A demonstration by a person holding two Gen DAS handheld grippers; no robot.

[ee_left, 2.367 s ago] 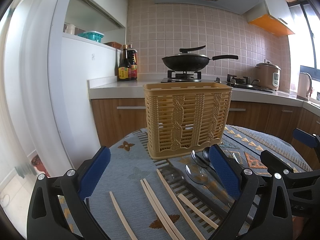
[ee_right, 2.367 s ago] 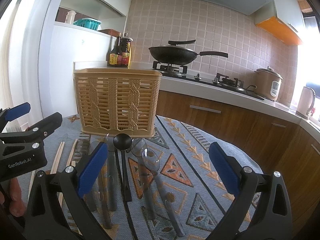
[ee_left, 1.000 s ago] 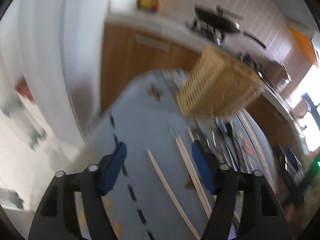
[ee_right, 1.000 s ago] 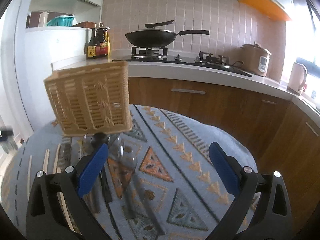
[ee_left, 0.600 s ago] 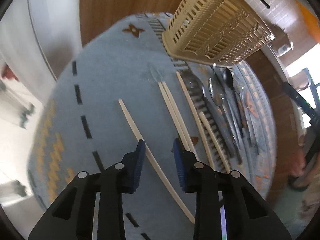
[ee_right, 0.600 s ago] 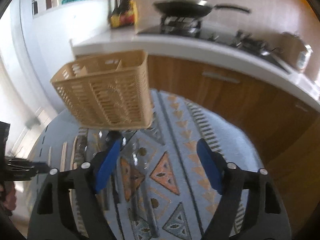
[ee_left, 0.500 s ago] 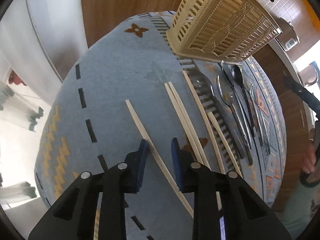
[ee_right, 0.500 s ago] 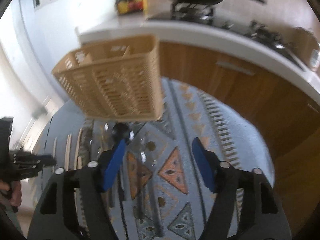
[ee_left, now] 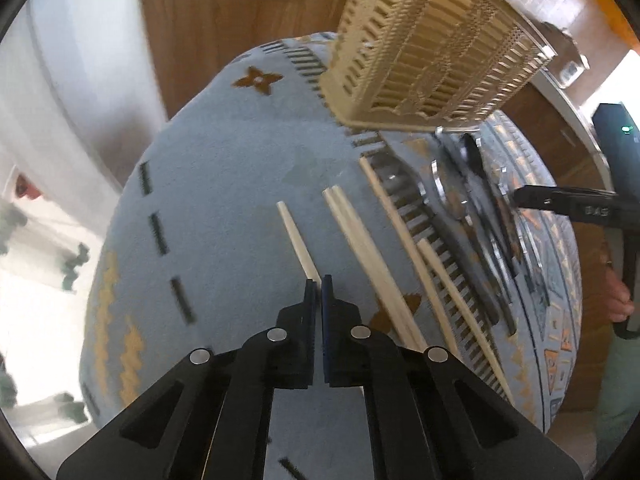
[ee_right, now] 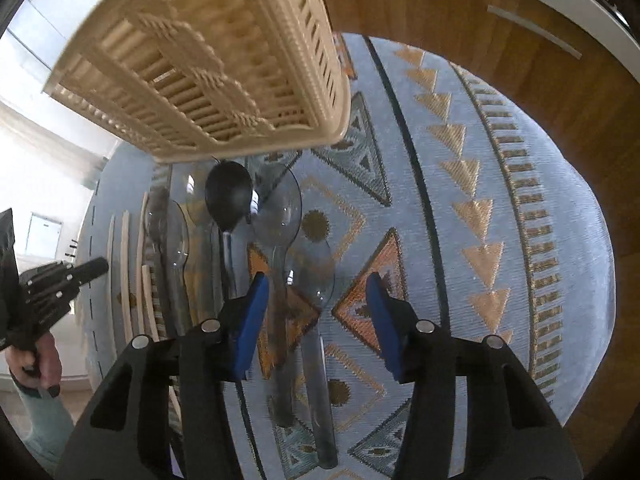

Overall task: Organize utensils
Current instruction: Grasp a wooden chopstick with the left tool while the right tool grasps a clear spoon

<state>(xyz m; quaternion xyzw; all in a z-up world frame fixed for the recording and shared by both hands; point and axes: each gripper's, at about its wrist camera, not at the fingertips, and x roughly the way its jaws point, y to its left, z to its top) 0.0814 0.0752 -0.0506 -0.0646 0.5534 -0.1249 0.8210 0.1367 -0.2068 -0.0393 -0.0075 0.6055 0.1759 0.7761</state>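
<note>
Chopstick (ee_left: 298,242), pale and slim, lay mid-frame on patterned cloth (ee_left: 224,184), apparently pinched by left gripper (ee_left: 318,280), jaws fully together. Needed a level lift toward basket (ee_left: 420,52), upper right. Right gripper (ee_right: 316,280) was closing, half-wide, around clear spoon (ee_right: 316,276), pads not yet touching.

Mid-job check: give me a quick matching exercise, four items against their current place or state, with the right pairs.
Items:
1. left gripper
2. right gripper
3. black spoon
4. utensil basket

States:
A. stands behind the spoon bowls
B. shut on the leftmost chopstick
C. jaws closing, pads either side of a clear spoon, not touching it
D. lies among the clear spoons

Pairs: 1-B, 2-C, 3-D, 4-A
</note>
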